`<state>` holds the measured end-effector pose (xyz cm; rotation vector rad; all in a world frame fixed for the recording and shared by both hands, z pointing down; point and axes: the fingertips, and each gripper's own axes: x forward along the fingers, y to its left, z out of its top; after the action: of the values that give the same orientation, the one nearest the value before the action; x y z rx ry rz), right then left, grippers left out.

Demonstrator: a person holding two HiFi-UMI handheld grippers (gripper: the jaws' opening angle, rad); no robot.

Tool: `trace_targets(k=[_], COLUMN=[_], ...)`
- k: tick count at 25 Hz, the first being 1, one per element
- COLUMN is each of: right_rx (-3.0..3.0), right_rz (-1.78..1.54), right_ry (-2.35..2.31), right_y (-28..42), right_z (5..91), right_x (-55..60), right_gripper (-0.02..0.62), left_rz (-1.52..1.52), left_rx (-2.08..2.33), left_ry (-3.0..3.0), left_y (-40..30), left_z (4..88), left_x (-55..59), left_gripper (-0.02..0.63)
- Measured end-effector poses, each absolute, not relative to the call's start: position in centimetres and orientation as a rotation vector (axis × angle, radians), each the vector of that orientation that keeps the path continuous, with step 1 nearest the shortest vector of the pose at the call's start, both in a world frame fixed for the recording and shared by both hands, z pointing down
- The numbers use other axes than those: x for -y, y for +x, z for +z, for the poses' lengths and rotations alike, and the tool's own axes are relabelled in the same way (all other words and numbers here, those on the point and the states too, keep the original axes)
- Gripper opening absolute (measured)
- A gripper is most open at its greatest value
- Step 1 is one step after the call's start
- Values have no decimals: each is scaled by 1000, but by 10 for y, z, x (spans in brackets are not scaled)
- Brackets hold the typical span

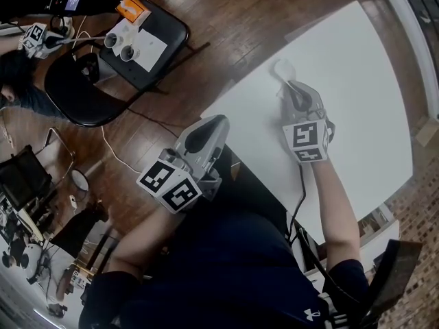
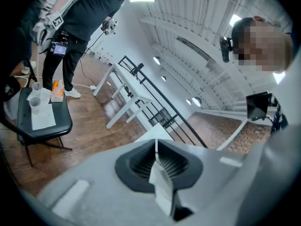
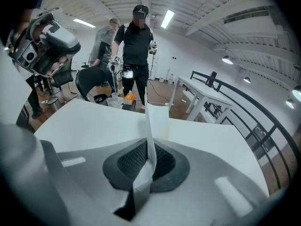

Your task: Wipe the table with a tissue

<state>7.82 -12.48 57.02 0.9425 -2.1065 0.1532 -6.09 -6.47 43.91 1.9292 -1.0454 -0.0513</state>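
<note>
The white table (image 1: 357,94) fills the right of the head view. My right gripper (image 1: 284,86) hovers over the table's left part, shut on a white tissue (image 1: 280,68). In the right gripper view the tissue (image 3: 155,119) stands up as a thin sheet from between the shut jaws (image 3: 149,147) over the table (image 3: 89,124). My left gripper (image 1: 218,123) is at the table's near left edge, over the floor. Its jaws (image 2: 156,147) are shut, with a small white scrap (image 2: 162,185) pinched between them.
A black folding chair (image 1: 161,36) at upper left carries paper, two cups (image 1: 120,45) and an orange box (image 1: 132,8). A second black chair (image 1: 75,91) and cables lie on the wooden floor. People (image 3: 136,46) stand beyond the table's far edge.
</note>
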Motion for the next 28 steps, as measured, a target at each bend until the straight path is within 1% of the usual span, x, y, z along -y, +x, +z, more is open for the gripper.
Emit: trace_targets(k=[9, 17, 28], right_rx=[2131, 2246, 2329], right_rz=[171, 424, 630], right_ry=[902, 1238, 1549], right_y=[63, 100, 139], right_z=[565, 508, 425], right_x=[121, 130, 102], right_gripper=[11, 11, 11], left_rz=[-57, -83, -116], left_rx=[1050, 1031, 954], left_ry=[1927, 1969, 2086], left_y=[-63, -58, -43], left_z=[428, 410, 376], left_x=[64, 67, 65], left_gripper=[14, 11, 9])
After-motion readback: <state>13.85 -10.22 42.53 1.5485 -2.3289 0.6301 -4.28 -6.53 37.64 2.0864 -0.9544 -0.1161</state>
